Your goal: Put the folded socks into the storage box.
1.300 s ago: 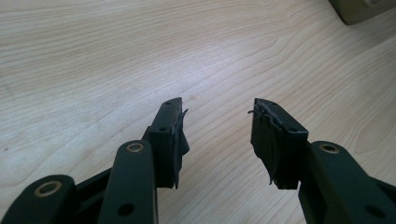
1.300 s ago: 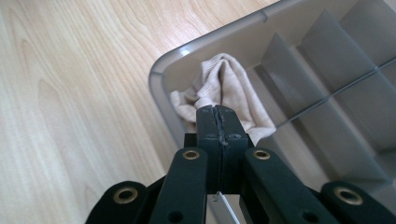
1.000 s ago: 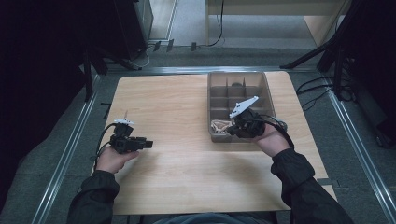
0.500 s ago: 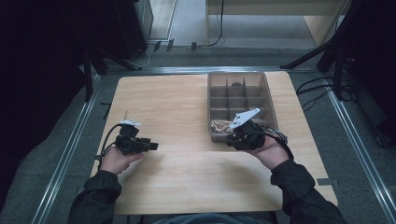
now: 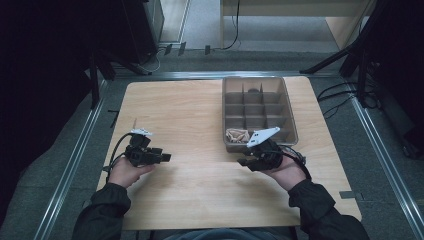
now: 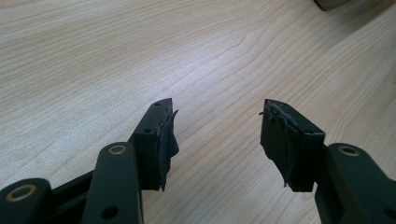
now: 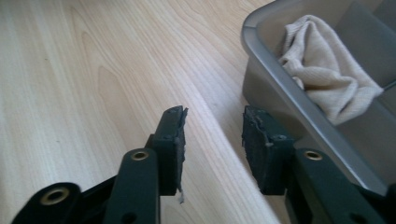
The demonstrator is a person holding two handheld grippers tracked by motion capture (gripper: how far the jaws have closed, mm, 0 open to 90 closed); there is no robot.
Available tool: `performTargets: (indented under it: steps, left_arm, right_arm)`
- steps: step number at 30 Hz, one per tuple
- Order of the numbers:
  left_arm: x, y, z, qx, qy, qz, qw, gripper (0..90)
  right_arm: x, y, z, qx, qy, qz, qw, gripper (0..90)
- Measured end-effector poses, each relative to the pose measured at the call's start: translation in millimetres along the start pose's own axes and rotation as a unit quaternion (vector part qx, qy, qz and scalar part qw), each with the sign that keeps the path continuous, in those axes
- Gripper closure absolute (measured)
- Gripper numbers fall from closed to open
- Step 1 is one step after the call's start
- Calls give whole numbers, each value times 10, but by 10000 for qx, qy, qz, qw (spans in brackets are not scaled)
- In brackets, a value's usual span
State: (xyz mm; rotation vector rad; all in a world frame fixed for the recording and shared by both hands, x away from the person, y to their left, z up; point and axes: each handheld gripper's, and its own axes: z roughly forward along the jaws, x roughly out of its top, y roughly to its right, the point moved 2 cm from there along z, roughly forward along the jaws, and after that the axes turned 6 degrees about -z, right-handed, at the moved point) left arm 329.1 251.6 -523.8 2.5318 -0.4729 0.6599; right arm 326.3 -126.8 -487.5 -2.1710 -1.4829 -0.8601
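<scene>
both tools empty w/ jaws apart; beige cloth (image 7: pixel 327 77) in tray (image 7: pixel 280 88) just beside right tool (image 7: pixel 212 123)

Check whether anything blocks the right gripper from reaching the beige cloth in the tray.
The tray's near wall does. The right gripper, jaws open and empty, sits low over the table outside that wall, and the beige cloth lies just behind it in a near compartment. The gripper would have to rise over the rim. Nothing covers the cloth.
</scene>
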Motion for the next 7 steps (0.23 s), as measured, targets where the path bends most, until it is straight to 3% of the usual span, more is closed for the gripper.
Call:
performTargets:
  steps: [7]
  left_arm:
    - [1,7,10,-23,26,21,10000,419]
  right_arm:
    - [-38,-11,57,84,-72,-27,9999,542]
